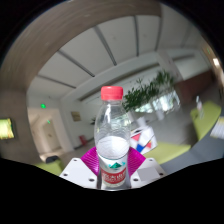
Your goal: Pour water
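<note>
A wide room with a paneled ceiling [95, 45] and a leafy plant [152, 92] fills the background. The water bottle [112, 135] stands upright, red cap [112, 92] on, pinched between the tongs [112, 175] — lifted, it seems. Pouring looks not yet begun — no receiving vessel shows.

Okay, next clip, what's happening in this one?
A hand-held gripper has its fingers closed on a clear plastic water bottle with a red cap and a green-and-white label. The bottle stands upright between the pink pads, lifted up in front of an indoor room with a panelled ceiling and a green leafy plant behind it. The cap is on, and nothing is being poured yet; no cup or glass is in view.
</note>
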The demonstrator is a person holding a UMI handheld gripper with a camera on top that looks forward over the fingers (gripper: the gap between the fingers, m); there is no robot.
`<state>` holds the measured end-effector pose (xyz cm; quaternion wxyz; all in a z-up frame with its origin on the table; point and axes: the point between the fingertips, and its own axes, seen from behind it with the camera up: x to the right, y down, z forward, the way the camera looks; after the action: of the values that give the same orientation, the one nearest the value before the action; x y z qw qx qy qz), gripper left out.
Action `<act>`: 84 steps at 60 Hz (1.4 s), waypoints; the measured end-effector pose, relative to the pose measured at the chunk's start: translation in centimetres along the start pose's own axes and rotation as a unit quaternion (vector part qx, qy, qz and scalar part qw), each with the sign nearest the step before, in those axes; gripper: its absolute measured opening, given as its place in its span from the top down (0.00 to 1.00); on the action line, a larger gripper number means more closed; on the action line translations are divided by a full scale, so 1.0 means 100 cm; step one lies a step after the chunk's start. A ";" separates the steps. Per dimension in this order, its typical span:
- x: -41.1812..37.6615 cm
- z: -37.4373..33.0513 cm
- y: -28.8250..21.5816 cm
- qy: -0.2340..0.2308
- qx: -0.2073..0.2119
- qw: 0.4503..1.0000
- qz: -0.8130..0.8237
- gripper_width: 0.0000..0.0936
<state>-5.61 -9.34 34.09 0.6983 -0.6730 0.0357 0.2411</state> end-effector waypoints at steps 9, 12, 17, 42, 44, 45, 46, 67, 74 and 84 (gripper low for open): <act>0.095 0.018 0.005 0.083 -0.009 0.982 -0.171 0.66; 0.117 0.016 0.015 0.103 -0.030 0.975 -0.194 0.65; 0.168 0.014 0.050 0.129 -0.069 0.965 -0.218 0.66; 0.262 0.002 0.182 0.145 -0.186 0.948 -0.215 0.65; 0.263 0.003 0.180 0.148 -0.187 0.949 -0.207 0.65; 0.263 0.003 0.180 0.149 -0.187 0.949 -0.204 0.65; 0.264 0.002 0.180 0.150 -0.188 0.950 -0.201 0.65; 0.258 -0.029 0.177 0.183 -0.230 0.939 -0.178 0.09; 0.244 -0.063 0.159 0.204 -0.233 0.935 -0.173 0.08; 0.188 -0.140 0.133 0.220 -0.245 0.932 -0.155 0.09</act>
<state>9.72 -17.55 13.49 0.5154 -0.8563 0.0235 -0.0229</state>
